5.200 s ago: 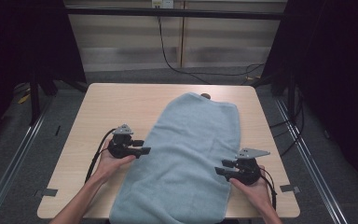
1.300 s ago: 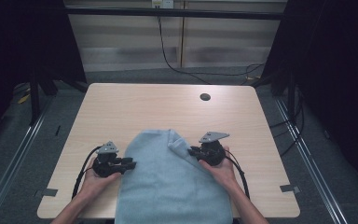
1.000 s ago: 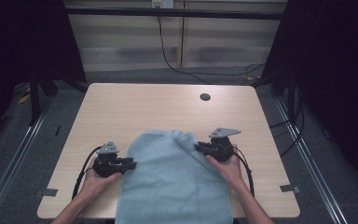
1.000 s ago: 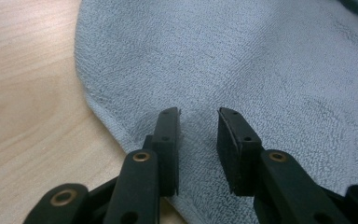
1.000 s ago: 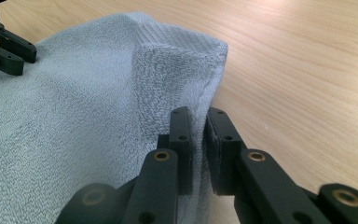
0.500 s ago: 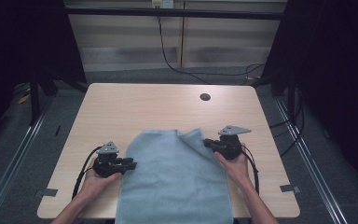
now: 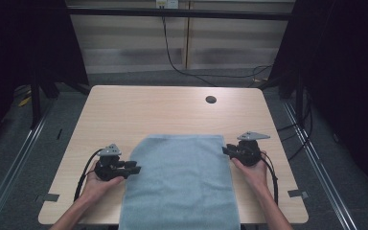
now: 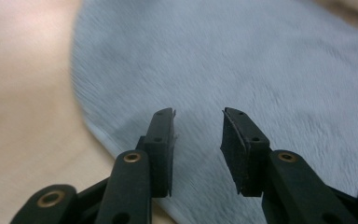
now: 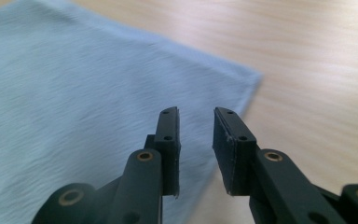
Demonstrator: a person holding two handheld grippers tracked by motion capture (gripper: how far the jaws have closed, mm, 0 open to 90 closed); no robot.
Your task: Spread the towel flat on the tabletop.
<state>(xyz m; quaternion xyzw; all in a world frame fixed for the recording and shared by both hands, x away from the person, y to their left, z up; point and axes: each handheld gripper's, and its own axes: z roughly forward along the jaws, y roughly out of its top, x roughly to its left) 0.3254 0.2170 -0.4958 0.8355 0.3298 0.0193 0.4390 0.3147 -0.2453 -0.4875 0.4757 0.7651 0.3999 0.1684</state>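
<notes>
Towel (image 7: 182, 182) flat between left gripper (image 7: 135, 168) and right gripper (image 7: 225, 150), both parted, empty, just opening.

towel (image 7: 182, 184) near edge cut off by the frame, forearms cropped, towel blurred in left gripper view

Right tool (image 9: 196, 135), seen along its two black jaws, which rise from the bottom edge with a clear gap between their pads; the jaws have just been opening, and nothing lies between them. Beneath and beyond them, a light blue towel (image 9: 74, 93) lies flat on the pale wooden surface (image 9: 317, 60), covering the left and centre of the field. One towel corner points to the right, just beyond the jaw tips. The towel's far edge runs diagonally from upper left down to that corner. Brass-coloured pivots mark each jaw arm.
</notes>
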